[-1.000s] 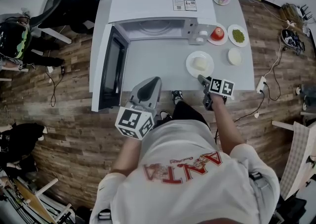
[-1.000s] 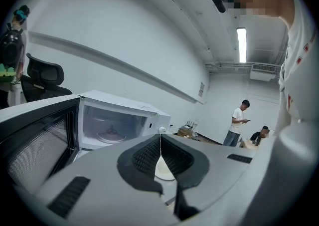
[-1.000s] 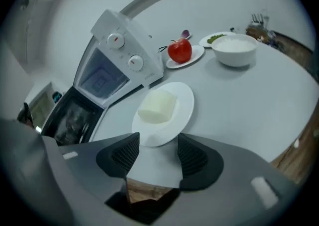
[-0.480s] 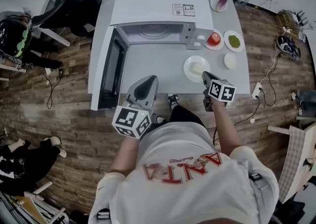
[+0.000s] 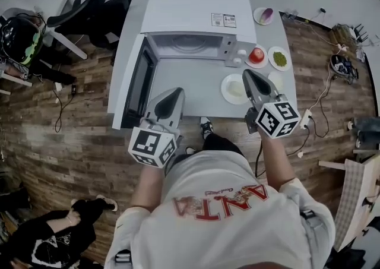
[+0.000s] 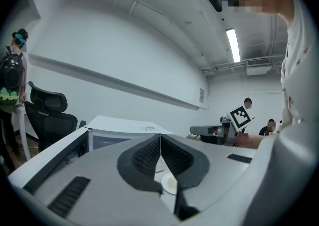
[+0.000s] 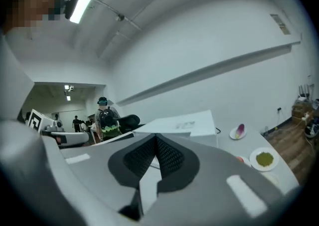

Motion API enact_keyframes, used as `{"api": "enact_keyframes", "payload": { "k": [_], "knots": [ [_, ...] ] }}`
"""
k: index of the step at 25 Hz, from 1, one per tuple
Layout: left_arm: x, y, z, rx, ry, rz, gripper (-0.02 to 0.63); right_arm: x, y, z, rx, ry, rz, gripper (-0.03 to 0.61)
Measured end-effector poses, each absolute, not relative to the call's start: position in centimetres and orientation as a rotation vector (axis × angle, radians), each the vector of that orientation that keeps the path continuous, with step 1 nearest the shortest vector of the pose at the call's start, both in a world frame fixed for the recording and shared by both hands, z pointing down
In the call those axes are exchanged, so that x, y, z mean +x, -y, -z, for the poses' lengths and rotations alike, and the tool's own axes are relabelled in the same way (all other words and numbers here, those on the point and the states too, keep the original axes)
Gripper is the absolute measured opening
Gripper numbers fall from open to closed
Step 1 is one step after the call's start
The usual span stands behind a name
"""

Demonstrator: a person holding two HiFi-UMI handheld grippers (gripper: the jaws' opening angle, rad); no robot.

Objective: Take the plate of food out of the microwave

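- The left gripper (image 5: 175,93) and right gripper (image 5: 249,78) are held over the worktop (image 5: 190,78), jaws together and empty, judged idle.
- The plate (image 5: 230,89) is set on the worktop at 1 o'clock, already out.
- The microwave (image 5: 196,12), at 12 o'clock, is left with its door (image 5: 135,86) open.
- A wood floor (image 5: 77,143) is seen around.

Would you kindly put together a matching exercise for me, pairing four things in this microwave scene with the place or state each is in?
Things:
1. microwave door
2. plate of white food
3. green food
4. left hand-held gripper

Places and states:
A. jaws together, nothing between them
B. on the table, in front of the microwave
C. swung open
D. right of the red food

Pairs: 1-C, 2-B, 3-D, 4-A
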State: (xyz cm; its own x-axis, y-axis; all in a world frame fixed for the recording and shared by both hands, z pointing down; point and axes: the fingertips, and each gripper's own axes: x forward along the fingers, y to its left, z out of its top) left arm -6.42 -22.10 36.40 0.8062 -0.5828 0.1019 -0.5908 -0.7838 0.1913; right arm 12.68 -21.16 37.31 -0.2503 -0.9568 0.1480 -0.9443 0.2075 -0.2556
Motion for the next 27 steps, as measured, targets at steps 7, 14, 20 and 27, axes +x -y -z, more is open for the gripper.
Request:
{"api": "enact_keyframes", "payload": {
  "k": [7,14,20,27],
  "knots": [
    [-7.4,21.4,-33.1,2.797,0.908,0.052,0.011,9.4,19.4,-30.9,-1.759,-2.526,0.228,0.002],
    [-8.1,20.7,-32.8,2.799,0.922,0.06,0.011,8.1,18.8,-30.5,-1.715,-2.548,0.228,0.002],
    [-8.4,20.3,-33.0,2.794,0.926,0.058,0.011,7.4,18.6,-31.0,-1.692,-2.559,0.252,0.002],
    [-8.3,19.9,-33.0,2.799,0.916,0.061,0.011,7.1,18.2,-30.9,-1.676,-2.564,0.252,0.002]
  ]
}}
